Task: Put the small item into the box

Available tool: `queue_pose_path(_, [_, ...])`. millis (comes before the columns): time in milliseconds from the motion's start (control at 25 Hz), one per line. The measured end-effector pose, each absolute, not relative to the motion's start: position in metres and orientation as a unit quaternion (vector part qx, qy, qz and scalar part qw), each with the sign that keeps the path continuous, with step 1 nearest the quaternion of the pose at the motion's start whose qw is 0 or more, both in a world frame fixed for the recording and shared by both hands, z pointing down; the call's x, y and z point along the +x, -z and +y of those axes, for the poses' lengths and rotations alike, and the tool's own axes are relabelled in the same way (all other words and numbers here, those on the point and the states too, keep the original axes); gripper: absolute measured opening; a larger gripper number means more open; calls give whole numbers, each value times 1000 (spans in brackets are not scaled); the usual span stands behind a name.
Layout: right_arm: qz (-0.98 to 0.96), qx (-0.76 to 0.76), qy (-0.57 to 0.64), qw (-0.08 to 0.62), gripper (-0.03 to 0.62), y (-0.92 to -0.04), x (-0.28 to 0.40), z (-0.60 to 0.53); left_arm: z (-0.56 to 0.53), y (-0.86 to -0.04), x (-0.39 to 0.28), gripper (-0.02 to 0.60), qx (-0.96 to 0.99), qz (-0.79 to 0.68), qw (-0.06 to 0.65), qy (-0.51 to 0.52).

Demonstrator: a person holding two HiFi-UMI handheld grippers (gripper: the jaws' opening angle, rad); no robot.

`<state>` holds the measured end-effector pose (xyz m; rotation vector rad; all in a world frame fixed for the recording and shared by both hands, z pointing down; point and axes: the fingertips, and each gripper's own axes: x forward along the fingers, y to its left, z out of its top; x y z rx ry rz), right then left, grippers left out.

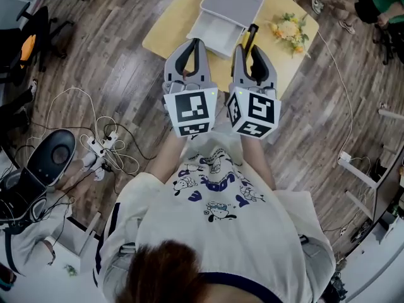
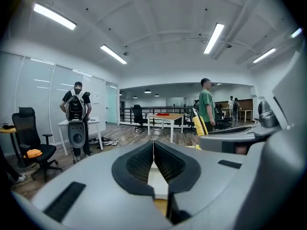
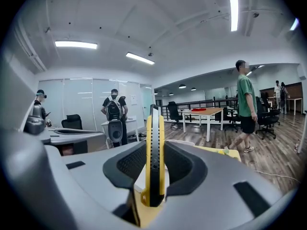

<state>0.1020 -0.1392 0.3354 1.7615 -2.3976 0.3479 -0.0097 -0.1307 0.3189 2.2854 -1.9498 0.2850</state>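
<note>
Jaws of right gripper (image 3: 153, 174) pinch yellow item (image 3: 154, 138) on edge, likely for clean drop into open box (image 1: 233, 2). Left gripper (image 2: 153, 152) is closed; empty.

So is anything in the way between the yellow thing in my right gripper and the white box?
Nothing visible. The yellow item in the right hand-held gripper points at the white box just ahead; the flowers lie off to its right.

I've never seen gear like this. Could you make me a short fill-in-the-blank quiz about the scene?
The right gripper grips a slim black and ____ item.
The left gripper is shut and holds ____.
In the head view, the flowers lie to the ____ of the box.
Missing words: yellow; nothing; right.
</note>
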Motion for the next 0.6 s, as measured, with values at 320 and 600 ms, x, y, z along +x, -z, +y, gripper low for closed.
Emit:
queue_pose_path(320, [-791,589,-127,108,129,-360,83,-195,-190,-334,-20,17,769,-624,80,-110])
queue_pose_path(600, [-784,589,-137,139,129,-387,78,-219,-217,-360,-26,17,774,-610,106,-130])
